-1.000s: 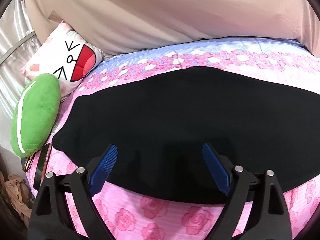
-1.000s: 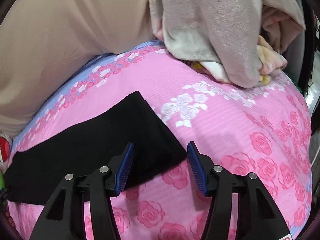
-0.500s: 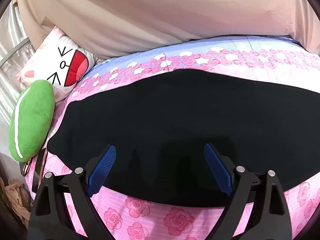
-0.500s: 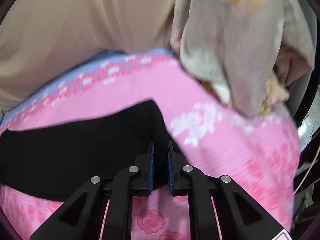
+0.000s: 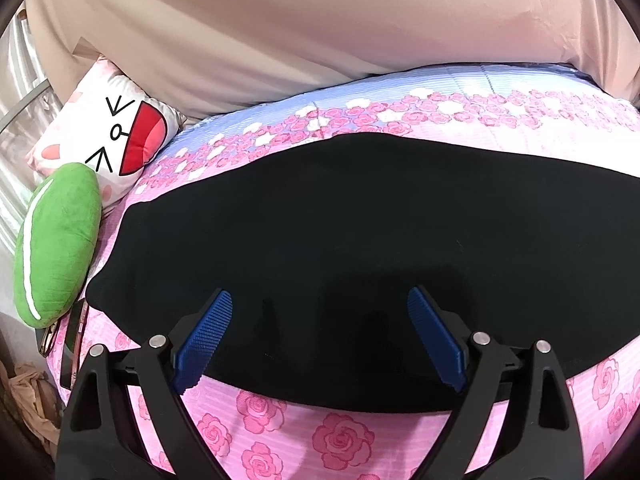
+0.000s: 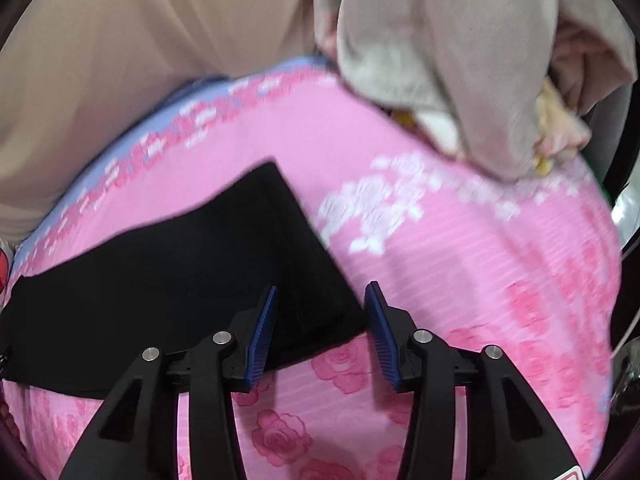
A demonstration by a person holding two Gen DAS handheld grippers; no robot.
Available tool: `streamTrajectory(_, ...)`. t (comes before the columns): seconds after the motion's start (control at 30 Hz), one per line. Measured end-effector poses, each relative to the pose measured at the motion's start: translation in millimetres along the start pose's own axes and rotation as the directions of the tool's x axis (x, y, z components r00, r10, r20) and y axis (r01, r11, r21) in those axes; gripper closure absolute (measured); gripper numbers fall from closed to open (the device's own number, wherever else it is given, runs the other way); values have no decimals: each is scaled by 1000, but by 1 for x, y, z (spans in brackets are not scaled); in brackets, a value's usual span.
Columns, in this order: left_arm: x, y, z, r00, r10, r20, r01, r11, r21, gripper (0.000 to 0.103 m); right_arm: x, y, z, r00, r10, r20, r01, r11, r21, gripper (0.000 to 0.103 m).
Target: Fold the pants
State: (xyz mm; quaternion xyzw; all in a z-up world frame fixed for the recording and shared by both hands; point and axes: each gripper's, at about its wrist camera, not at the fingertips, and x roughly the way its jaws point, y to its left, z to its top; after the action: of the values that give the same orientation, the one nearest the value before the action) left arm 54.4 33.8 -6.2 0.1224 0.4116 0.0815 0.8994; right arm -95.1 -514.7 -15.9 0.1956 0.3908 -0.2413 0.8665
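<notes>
The black pants [image 5: 360, 248] lie flat in a long band across the pink rose-print bed cover [image 5: 344, 440]. My left gripper [image 5: 320, 336] is open and empty, its blue pads over the near edge of the pants by the left end. In the right wrist view the pants' right end [image 6: 192, 280] is a squared corner. My right gripper [image 6: 322, 332] is open and empty, its jaws astride that near right corner, just above the fabric.
A cartoon-face pillow [image 5: 116, 136] and a green plush cushion [image 5: 56, 244] sit at the bed's left end. A beige blanket pile [image 6: 460, 60] lies at the far right. A beige curtain [image 5: 320, 20] hangs behind the bed.
My right gripper was open, shut half a second ago at the pants' right corner, and is open again now. My left gripper has crept slightly forward over the pants, still open.
</notes>
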Motion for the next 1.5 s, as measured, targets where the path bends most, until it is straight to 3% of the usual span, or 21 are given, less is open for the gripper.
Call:
streamTrajectory(0.03, 0, 2, -1, 1000, -7, -1, 7, 1000, -7, 15, 0, 2, -1, 1000, -7, 12, 7, 1000, 4, 62)
streamTrajectory(0.07, 0, 5, -1, 1000, -13, -1, 13, 1000, -13, 15, 0, 3, 0, 1000, -9, 11, 9, 1000, 14, 81)
streamTrajectory(0.1, 0, 6, -1, 1000, -15, -1, 15, 1000, -19, 15, 0, 5, 0, 1000, 19, 6, -19, 999, 27, 83)
streamTrajectory(0.2, 1, 15, -3, 1000, -21, 0, 21, 999, -31, 15, -7, 21, 1, 1000, 23, 17, -23, 1000, 19, 85)
streamTrajectory(0.33, 3, 32, -8, 1000, -31, 4, 31, 998, -52, 15, -39, 66, 7, 987, 146, 71, -146, 989, -18, 85)
streamTrajectory(0.43, 6, 50, -13, 999, -37, 7, 38, 996, -81, 15, -61, 126, 14, 956, 283, 73, -276, 957, -88, 85)
streamTrajectory(0.57, 12, 77, -23, 999, -37, 2, 37, 992, -120, 15, -65, 233, 9, 905, 426, -2, -415, 881, -226, 84)
streamTrajectory(0.73, 15, 113, -35, 1000, -24, -3, 24, 987, -159, 15, -34, 351, -35, 858, 486, -163, -512, 789, -340, 84)
streamTrajectory(0.83, 18, 130, -42, 1000, -15, -6, 14, 985, -173, 15, -1, 392, -73, 851, 450, -269, -524, 764, -377, 81)
streamTrajectory(0.9, 20, 138, -45, 1000, -11, -6, 10, 983, -181, 15, 15, 409, -93, 872, 390, -297, -487, 757, -435, 76)
streamTrajectory(0.97, 20, 142, -45, 1000, -15, -5, 13, 981, -192, 15, 8, 410, -94, 881, 392, -265, -473, 751, -462, 69)
streamTrajectory(1.07, 18, 147, -44, 1000, -28, 2, 27, 978, -208, 15, -28, 388, -80, 869, 451, -204, -494, 762, -418, 52)
streamTrajectory(1.13, 15, 148, -43, 999, -30, 13, 32, 977, -211, 15, -52, 357, -67, 893, 434, -119, -443, 801, -404, 43)
streamTrajectory(1.2, 14, 147, -41, 999, -33, 19, 36, 977, -212, 15, -69, 308, -56, 925, 377, -50, -369, 859, -356, 42)
streamTrajectory(1.23, 12, 144, -39, 999, -33, 22, 37, 976, -213, 15, -67, 278, -52, 945, 324, -46, -322, 894, -311, 41)
streamTrajectory(1.3, 11, 137, -36, 999, -35, 22, 39, 977, -209, 15, -55, 244, -51, 959, 274, -72, -283, 930, -235, 41)
streamTrajectory(1.43, 11, 119, -28, 999, -34, 9, 35, 978, -205, 15, -22, 213, -65, 946, 285, -152, -306, 942, -137, 41)
streamTrajectory(1.5, 10, 112, -24, 999, -38, 5, 38, 979, -201, 15, -11, 216, -72, 919, 353, -174, -374, 921, -108, 41)
